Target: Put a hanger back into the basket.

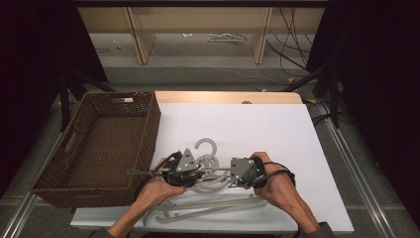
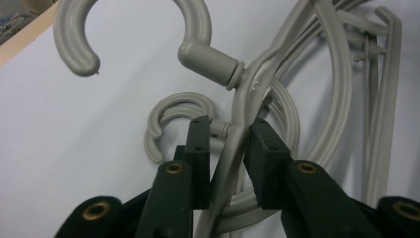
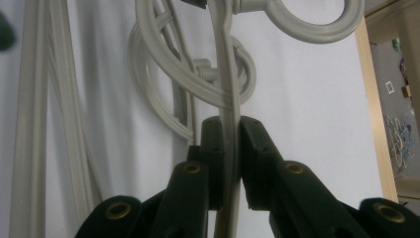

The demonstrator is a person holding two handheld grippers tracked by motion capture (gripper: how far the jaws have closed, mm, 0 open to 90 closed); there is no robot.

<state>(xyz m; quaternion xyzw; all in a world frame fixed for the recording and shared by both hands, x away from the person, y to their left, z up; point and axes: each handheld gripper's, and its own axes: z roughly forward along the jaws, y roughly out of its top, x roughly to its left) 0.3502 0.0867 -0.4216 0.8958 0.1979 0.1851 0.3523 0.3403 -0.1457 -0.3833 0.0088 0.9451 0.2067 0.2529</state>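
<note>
Hangers [image 1: 210,171]: 2 grippers grip the top one of a grey pile beside the wicker basket [image 1: 106,144].
High view: the pile lies at 6 o'clock on the white table [image 1: 277,129], basket at 9. Left gripper view: the left gripper [image 2: 230,144] is closed on the hanger's arm below its hook. Right gripper view: the right gripper [image 3: 228,131] pinches the same arm tightly. Next move, likely: lift it free of the tangle and carry it toward 9 o'clock.
</note>
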